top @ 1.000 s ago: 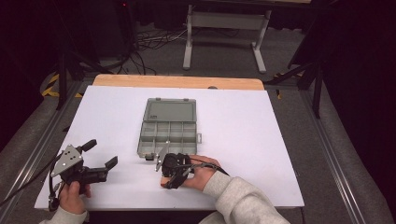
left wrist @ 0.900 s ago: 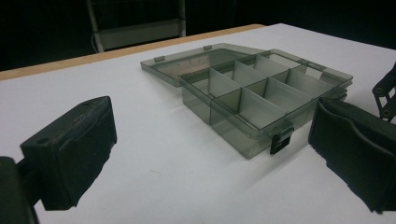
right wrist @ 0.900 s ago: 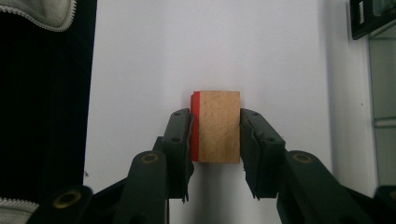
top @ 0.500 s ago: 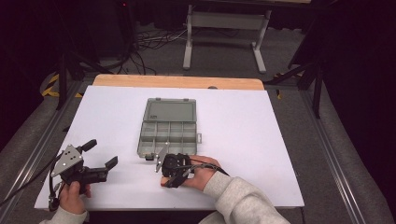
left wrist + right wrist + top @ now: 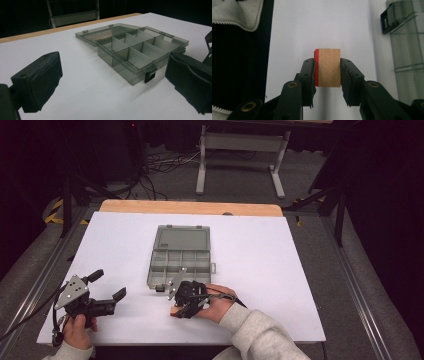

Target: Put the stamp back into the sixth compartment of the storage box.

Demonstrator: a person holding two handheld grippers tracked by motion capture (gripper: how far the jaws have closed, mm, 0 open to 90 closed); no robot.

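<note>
1. The table [image 5: 280, 270], covered in white, carries everything; a bare wooden strip shows along its far edge.
2. The compartment box [image 5: 181, 256], a translucent grey organiser, lies open near the table's middle with its lid laid flat on the far side. Its divided cells look empty in the left gripper view [image 5: 140, 50]. A black latch [image 5: 150, 75] hangs at its near front corner.
3. The left gripper [image 5: 106, 287] rests low at the table's near left, jaws spread wide with nothing between them, aimed toward the box and well apart from it.
4. The right gripper [image 5: 176, 312] sits just before the box's near edge, its jaws pinching the wooden block.
5. The wooden block [image 5: 327, 67], with one red face against one jaw, is clamped on both sides, over the white surface just beside the box.
</note>
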